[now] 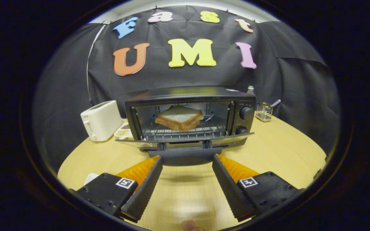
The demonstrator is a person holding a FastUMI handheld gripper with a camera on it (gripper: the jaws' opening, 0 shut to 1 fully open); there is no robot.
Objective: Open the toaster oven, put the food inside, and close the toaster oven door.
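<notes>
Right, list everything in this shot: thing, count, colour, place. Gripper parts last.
toaster oven: one, black, middle of the table, door folded down open
sandwich: one, white bread with brown crust, on the rack inside the oven
toaster: one, white, beside the oven
dish: one, pale, between toaster and oven
wire holder: one, metal, beyond the oven's knob side
bottle: one, clear, behind the oven
table: one, light wood
gripper: one, black and orange, fingers apart, tips flanking the door handle

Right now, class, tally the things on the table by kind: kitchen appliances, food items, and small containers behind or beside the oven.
Appliances: 2, the toaster oven and white toaster.
Food: 1, a sandwich on the oven rack.
Containers: 3, a bottle, wire basket and dish.
Total: 6.
</notes>
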